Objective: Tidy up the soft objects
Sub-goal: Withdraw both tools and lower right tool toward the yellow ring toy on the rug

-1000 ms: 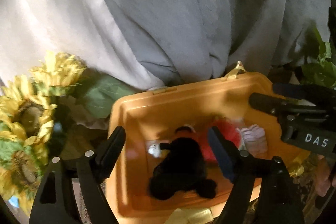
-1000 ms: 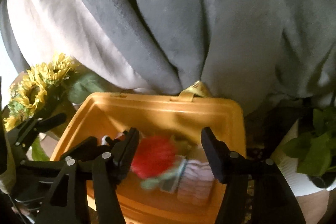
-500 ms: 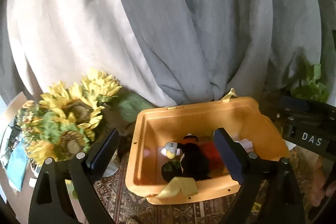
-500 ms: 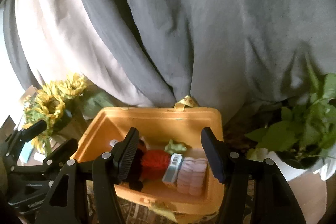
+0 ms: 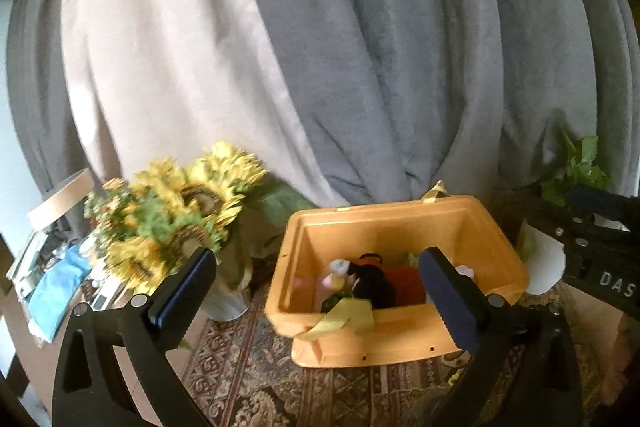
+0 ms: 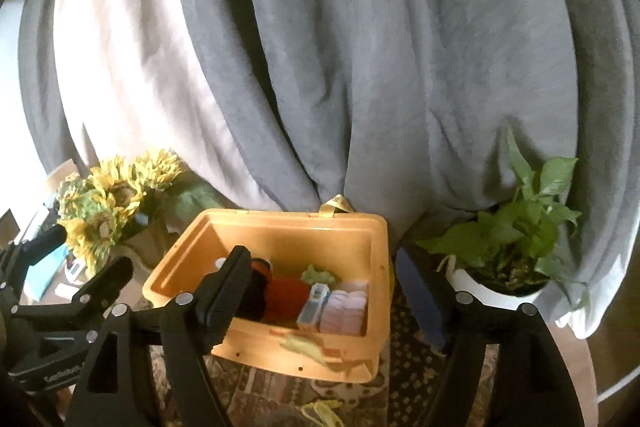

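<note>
An orange plastic bin (image 5: 404,341) stands on a patterned rug; it also shows in the right wrist view (image 6: 276,349). Inside lie a black plush toy (image 5: 374,287), a red fuzzy toy (image 6: 284,297), a small green toy (image 6: 318,274), a blue-and-white tagged item (image 6: 314,307) and a pale pink folded cloth (image 6: 346,311). My left gripper (image 5: 316,297) is open and empty, held above and in front of the bin. My right gripper (image 6: 326,301) is open and empty, also back from the bin.
A sunflower bouquet in a vase (image 5: 176,223) stands left of the bin. A potted green plant (image 6: 516,231) in a white pot stands to its right. Grey and cream curtains (image 5: 360,47) hang behind. Clutter and a blue cloth (image 5: 60,287) lie at far left.
Both grippers have pulled back and up from the bin, so it looks smaller and further off. The toys lie still inside. Both grippers stay open.
</note>
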Demonstrator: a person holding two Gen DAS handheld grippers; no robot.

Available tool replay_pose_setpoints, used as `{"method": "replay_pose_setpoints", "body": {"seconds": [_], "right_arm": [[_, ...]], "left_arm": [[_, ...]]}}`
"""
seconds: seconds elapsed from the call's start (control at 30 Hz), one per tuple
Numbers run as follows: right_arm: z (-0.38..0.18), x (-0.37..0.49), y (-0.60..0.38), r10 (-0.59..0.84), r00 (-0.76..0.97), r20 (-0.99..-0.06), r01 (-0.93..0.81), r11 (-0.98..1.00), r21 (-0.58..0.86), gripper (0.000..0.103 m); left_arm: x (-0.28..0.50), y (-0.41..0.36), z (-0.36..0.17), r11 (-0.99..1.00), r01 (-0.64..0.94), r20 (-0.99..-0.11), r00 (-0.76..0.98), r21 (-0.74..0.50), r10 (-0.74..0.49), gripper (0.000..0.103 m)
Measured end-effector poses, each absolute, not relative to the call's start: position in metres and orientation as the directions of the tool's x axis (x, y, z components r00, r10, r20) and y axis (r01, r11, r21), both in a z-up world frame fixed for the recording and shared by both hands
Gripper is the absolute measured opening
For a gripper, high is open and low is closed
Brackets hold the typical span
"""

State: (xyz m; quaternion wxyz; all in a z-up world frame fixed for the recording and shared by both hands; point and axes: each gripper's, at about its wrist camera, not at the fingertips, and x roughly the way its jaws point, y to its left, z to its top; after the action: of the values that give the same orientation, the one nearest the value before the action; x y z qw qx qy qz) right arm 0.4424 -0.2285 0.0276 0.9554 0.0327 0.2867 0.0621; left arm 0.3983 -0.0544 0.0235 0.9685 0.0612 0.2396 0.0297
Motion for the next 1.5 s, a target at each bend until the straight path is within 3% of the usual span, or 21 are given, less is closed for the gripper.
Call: {"method": "replay_pose_setpoints", "body": {"seconds": [0.73, 1.5], "right_arm": [[-0.038, 0.398, -0.233, 0.198, 0.722, -0.663, -0.168, 0.98, 0.109, 0.079], [-0.142, 0.414, -0.228, 0.215, 0.493, -0.843, -0.225, 0.967, 0.115, 0.077]], "left_arm": [[0.337, -0.053, -0.037, 0.977, -0.166, -0.549, 0.809, 0.133, 0.212, 0.103], [0.365, -0.059, -0.133, 0.991, -0.101, -0.81, 0.572, 0.085, 0.128, 0.103]]}}
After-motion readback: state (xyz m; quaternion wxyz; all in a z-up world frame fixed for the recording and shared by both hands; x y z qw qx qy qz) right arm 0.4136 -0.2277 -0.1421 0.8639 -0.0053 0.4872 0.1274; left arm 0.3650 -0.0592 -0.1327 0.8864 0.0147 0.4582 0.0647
